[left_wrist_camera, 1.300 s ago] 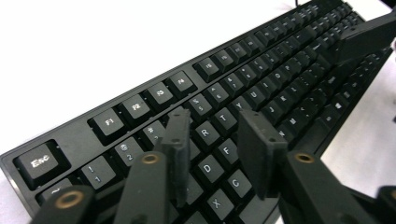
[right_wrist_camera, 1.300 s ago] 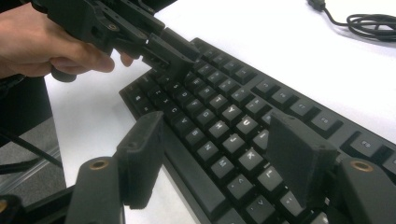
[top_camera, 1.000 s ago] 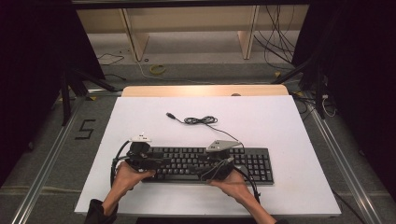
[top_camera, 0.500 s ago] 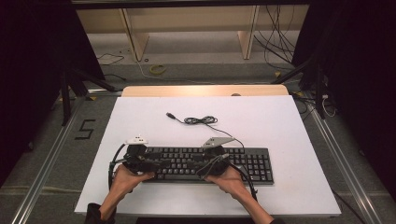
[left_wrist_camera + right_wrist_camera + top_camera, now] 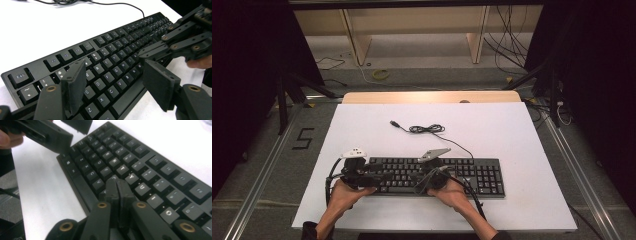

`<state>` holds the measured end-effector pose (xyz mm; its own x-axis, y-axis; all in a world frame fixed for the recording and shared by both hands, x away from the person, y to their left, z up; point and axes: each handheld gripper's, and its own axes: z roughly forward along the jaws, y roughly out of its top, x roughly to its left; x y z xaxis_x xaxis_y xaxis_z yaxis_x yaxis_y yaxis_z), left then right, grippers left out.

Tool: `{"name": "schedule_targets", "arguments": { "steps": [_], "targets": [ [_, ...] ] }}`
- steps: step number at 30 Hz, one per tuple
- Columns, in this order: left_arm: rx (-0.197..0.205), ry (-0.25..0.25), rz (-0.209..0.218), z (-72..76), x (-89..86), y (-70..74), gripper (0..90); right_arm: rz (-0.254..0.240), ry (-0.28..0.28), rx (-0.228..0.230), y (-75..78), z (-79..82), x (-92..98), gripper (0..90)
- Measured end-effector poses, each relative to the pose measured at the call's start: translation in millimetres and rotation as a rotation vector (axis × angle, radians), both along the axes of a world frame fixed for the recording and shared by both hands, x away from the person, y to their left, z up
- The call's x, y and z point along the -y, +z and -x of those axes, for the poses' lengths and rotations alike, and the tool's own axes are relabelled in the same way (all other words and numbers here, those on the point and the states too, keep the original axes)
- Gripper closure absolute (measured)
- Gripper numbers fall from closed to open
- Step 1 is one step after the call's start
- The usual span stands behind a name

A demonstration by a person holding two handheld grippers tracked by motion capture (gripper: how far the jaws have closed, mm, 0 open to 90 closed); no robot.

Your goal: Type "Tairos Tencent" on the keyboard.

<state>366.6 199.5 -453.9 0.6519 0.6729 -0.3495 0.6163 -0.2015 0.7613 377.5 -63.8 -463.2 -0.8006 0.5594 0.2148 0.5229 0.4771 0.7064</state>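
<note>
A black keyboard [image 5: 472,175] lies on the white table [image 5: 512,135], its cable [image 5: 427,129] looped behind it. My left gripper [image 5: 373,178] hovers over the keyboard's left end. In the left gripper view the left gripper [image 5: 113,67] is open above the letter keys [image 5: 107,75], its jaws having just widened with nothing held. My right gripper [image 5: 418,179] is over the keyboard's middle. Seen in the right gripper view, the right gripper [image 5: 116,182] has just closed, pads together on nothing. Its tips sit by the middle letter keys [image 5: 140,187]; whether they touch I cannot tell.
The two grippers stand close together, the right gripper's closed tips [image 5: 143,53] just beyond my left jaws. Bare white table lies behind and right of the keyboard. Wooden shelving [image 5: 412,25] and floor cables [image 5: 512,45] are past the far edge.
The right hand has shifted a little left and down toward the keyboard's middle, and its jaws have come together. The left hand has stayed put.
</note>
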Motion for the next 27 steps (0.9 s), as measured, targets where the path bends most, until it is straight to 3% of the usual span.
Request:
{"name": "schedule_targets", "arguments": {
  "steps": [20,27],
  "targets": [
    [0.003,-0.020,-0.006,5.6,0.1,-3.8,34.7,0.060,0.013,-0.014,-12.6,-1.4,-8.4,90.0],
    [0.004,-0.023,-0.015,5.3,0.0,-4.3,34.8,0.081,0.012,0.006,-15.2,0.5,-10.3,90.0]
  ]
}}
